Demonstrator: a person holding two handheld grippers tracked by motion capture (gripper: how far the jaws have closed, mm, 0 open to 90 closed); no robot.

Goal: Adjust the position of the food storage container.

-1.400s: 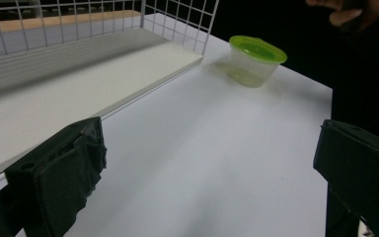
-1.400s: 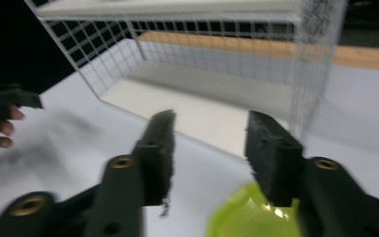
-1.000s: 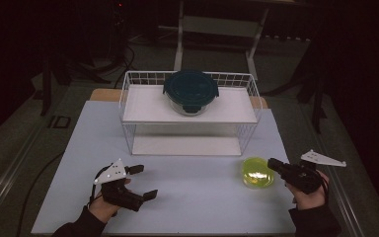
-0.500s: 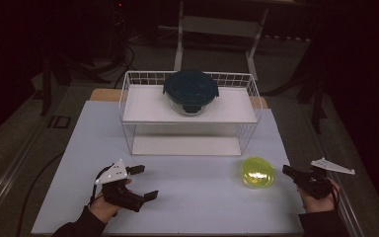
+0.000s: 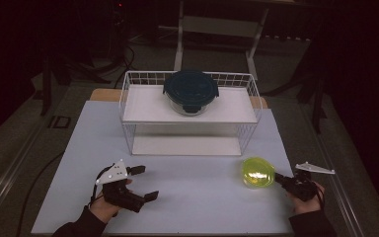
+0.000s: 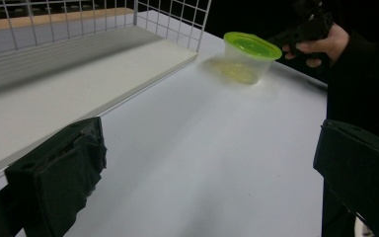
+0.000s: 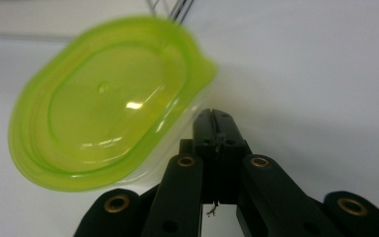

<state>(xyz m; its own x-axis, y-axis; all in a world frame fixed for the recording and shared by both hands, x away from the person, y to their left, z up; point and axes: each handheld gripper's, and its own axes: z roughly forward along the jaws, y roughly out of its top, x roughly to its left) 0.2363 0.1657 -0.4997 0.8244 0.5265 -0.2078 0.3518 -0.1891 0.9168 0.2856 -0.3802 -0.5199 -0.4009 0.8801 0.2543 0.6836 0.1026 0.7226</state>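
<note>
The green-lidded tub (image 5: 257, 172) sits on our table (image 5: 187, 187), just beside the tips of our right hand-held gripper (image 5: 282, 180), whose jaws are closed on nothing.

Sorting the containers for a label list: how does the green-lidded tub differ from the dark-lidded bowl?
The small clear plastic tub with the lime-green lid stands on the white table; the larger round glass bowl with the dark teal lid sits up on the white wire shelf rack. The tub's lid is translucent, the bowl's opaque. Both are lidded and upright.
</note>
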